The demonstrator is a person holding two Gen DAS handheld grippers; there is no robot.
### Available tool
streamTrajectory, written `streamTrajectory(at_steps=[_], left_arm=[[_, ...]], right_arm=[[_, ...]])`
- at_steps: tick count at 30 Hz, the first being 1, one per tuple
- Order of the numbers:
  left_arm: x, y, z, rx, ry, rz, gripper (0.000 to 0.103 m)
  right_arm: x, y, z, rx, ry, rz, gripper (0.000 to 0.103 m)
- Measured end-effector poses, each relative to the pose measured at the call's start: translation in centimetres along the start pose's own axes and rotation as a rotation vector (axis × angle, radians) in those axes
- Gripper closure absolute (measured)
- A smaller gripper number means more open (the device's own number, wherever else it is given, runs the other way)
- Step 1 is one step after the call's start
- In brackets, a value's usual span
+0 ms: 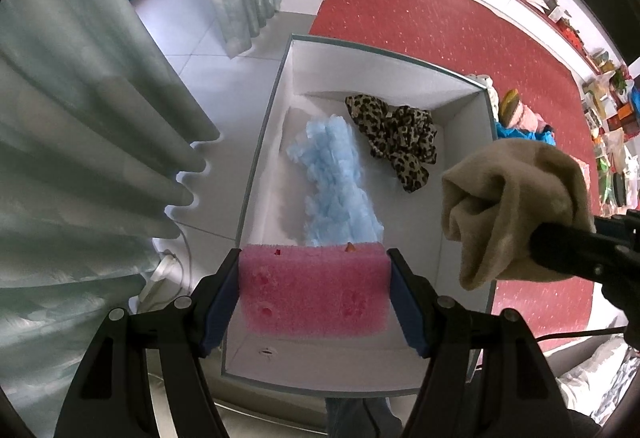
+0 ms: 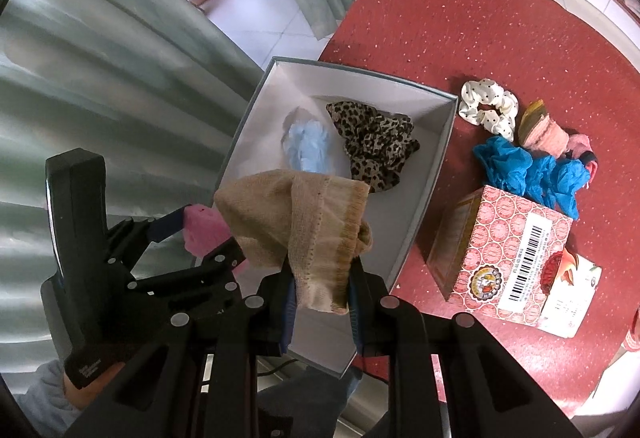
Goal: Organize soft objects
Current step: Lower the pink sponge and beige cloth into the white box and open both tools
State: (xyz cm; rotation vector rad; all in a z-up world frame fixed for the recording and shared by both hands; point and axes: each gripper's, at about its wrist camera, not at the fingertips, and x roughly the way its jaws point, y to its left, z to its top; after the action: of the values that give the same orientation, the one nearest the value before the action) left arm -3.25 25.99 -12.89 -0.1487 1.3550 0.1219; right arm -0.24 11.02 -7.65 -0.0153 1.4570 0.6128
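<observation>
Red speckled worktop (image 2: 460, 17) carries open white cardboard box (image 1: 460, 173). Inside box: fluffy light-blue cloth (image 1: 336, 181), leopard-print scrunchie (image 1: 396, 137). Left tongs (image 1: 314, 288) clamped on pink foam sponge (image 1: 314, 290), above near end of box. Right tongs (image 2: 320, 290) clenched on beige knit sock (image 2: 304, 222), over box. White polka-dot scrunchie (image 2: 488, 105) and crumpled blue cloth (image 2: 528, 169) lie outside on worktop.

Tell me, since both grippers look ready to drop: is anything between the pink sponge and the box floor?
Nothing visible. The left gripper holds the pink sponge over bare floor at the white box's near end.
</observation>
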Motion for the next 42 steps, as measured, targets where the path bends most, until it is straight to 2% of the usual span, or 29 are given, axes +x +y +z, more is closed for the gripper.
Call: streamTrajectory(at_steps=[22,42], left_arm=[[0.9,-0.2,-0.1,0.013,0.047,-0.017,0.03],[2.7,-0.2,-0.8,0.015,0.125,-0.034,0.03]], right_arm=[[2.0,-0.1,0.0,-0.01,0.058,-0.013,0.08],[4.4,-0.3,0.2,-0.001,0.131,-0.018,0.08]])
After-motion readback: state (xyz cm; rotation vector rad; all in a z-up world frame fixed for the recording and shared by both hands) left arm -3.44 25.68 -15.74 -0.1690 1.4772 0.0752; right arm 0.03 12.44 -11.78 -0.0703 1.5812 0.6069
